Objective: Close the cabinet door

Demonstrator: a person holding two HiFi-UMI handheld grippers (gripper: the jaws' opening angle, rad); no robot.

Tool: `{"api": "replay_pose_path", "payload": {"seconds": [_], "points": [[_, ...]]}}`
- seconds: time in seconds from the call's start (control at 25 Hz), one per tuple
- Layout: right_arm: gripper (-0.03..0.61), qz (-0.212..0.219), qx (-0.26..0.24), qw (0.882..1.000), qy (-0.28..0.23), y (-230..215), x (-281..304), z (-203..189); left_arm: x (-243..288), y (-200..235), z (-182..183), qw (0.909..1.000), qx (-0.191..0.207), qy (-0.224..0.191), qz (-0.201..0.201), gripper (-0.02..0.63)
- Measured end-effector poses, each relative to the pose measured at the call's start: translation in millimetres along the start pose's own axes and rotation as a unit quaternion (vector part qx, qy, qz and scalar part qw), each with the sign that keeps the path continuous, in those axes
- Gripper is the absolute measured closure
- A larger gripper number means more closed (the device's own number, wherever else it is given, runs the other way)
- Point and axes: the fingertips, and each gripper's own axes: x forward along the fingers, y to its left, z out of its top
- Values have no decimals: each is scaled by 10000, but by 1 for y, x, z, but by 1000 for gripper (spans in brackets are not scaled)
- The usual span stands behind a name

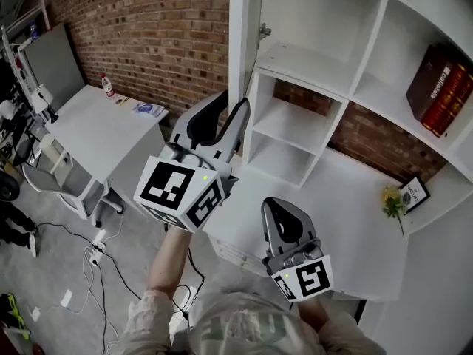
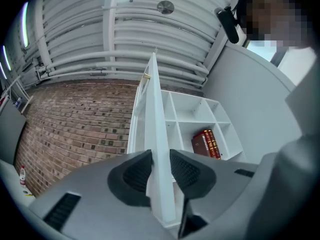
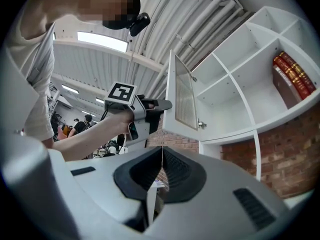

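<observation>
The white cabinet door (image 1: 244, 35) stands open, edge-on to me, beside the white shelf unit (image 1: 318, 72). In the left gripper view the door's edge (image 2: 156, 114) runs up between the two dark pads, and both pads touch it. My left gripper (image 1: 225, 106) is shut on that edge. The right gripper view shows the door (image 3: 182, 96) with its mesh panel from the side, and the left gripper (image 3: 150, 106) at its free edge. My right gripper (image 1: 287, 209) hangs lower and nearer to me over the white surface, jaws shut with nothing in them (image 3: 162, 151).
Red books (image 1: 442, 87) stand in a right-hand compartment. A yellow flower (image 1: 392, 198) and a small frame (image 1: 415, 191) sit on the white surface below. A grey desk (image 1: 96, 132) with a bottle (image 1: 108, 86) stands left by the brick wall. Cables lie on the floor (image 1: 96, 257).
</observation>
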Motion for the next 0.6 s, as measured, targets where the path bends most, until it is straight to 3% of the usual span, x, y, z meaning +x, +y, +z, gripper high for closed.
{"api": "replay_pose_path", "payload": {"seconds": [0.4,0.6], "points": [[561,-383,-103,9992,94,-16,-15,-1,13,-26,-5,9987,-130,72,-482,496],[561,-521,-194,9984,99,-17,-20,2,27,-46,-8,9981,18,-2,-615,495]]}}
